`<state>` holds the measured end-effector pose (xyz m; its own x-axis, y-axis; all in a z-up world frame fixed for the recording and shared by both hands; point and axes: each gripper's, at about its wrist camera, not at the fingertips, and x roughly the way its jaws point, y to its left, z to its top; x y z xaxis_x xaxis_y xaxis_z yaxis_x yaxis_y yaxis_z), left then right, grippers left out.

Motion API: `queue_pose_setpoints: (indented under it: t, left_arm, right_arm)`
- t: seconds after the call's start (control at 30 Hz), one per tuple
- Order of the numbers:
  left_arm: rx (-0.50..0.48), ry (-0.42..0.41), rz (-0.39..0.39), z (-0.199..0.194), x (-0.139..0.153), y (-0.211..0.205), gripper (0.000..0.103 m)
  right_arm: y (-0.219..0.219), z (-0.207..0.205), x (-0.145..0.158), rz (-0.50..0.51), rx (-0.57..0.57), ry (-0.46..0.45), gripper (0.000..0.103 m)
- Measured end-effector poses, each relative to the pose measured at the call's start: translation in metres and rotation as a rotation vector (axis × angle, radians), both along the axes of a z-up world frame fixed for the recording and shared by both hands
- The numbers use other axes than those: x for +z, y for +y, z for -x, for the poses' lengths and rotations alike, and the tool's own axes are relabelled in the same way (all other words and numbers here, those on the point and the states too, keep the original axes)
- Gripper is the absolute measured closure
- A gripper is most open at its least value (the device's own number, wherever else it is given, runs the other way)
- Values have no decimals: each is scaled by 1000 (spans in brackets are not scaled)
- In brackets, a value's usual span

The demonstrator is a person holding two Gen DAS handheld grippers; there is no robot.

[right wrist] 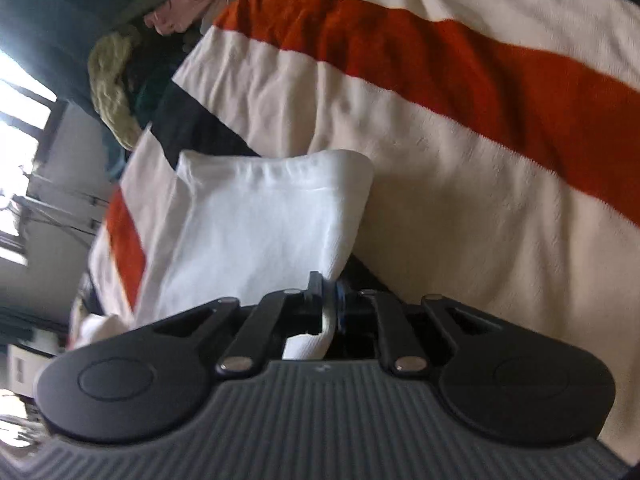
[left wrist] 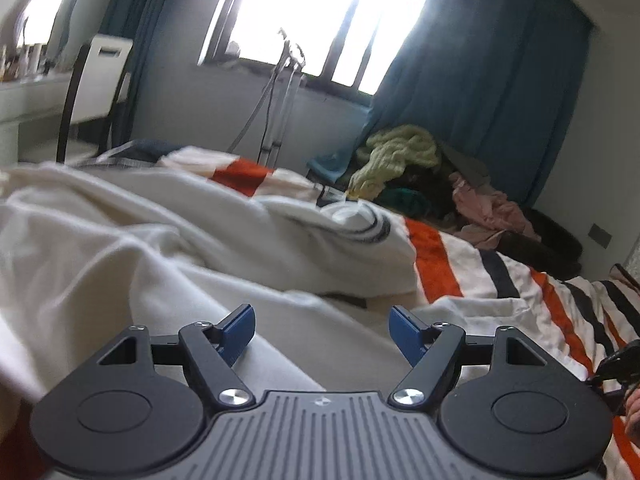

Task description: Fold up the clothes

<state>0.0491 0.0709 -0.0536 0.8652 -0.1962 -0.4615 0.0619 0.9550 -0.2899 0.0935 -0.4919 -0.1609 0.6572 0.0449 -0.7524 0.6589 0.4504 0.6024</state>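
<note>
Folding barely begun: one corner of the garment gripped, the rest loose on the bed.

The orange-, black- and cream-striped blanket-covered bed [left wrist: 500, 276] carries the rumpled white cotton garment [left wrist: 168, 232], sprawled lengthwise towards the window-side edge, unfolded; the right gripper [right wrist: 330, 294] has its fingers clamped on a garment corner, while the left gripper [left wrist: 322, 332] hovers, fingers apart, empty.

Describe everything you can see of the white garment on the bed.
The white garment is a soft, off-white, knit-looking fabric, rumpled in broad folds across the striped blanket. One rounded part bears thin dark curved lines, a trim or print; which, I cannot tell. In the right wrist view a hemmed edge stands up from the blanket, pinched in the shut right gripper. The left gripper hangs open above the cloth, gripping nothing.
</note>
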Motion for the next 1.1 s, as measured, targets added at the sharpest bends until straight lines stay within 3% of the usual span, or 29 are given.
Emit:
queue_pose_setpoints:
  t: [0.03,0.1,0.13,0.33,0.43,0.5,0.57,0.67,0.8,0.93,1.0,1.03,1.1]
  left_arm:
    - [4,4,6,0,-1,0,27]
    - [15,3,2,0,-2,-1,27]
    - [21,1,-2,0,-3,-1,27]
    - [116,16,92,15,2,26,26]
    - [235,49,171,33,8,61,21]
    - [337,83,250,50,8,93,20]
    - [450,121,335,66,6,126,14]
    - [634,167,479,86,-2,172,13]
    - [735,193,639,76,-20,205,15]
    - [798,245,662,48,-36,221,41]
    - [812,256,643,40,-36,230,73]
    - [815,258,625,38,-34,234,93]
    - [798,226,601,43,-22,241,95]
  right_arm:
    - [0,0,-2,-28,-10,-7,87]
    - [4,3,-10,-87,-22,-35,54]
    - [7,2,-12,-103,-23,-52,49]
    - [18,-9,-6,-56,-30,-92,47]
    - [10,-16,-9,2,-64,-76,51]
    - [4,-19,-11,32,-83,-70,66]
    - [0,-23,-14,53,-88,-64,76]
    - [-5,-29,-19,72,-73,-54,85]
    - [-6,-26,-14,94,-83,-104,97]
    - [-9,-14,-2,110,-122,-172,97]
    - [-11,-8,0,107,-139,-176,97]
    - [-12,-4,1,105,-147,-178,97]
    - [-15,5,2,94,-176,-173,97]
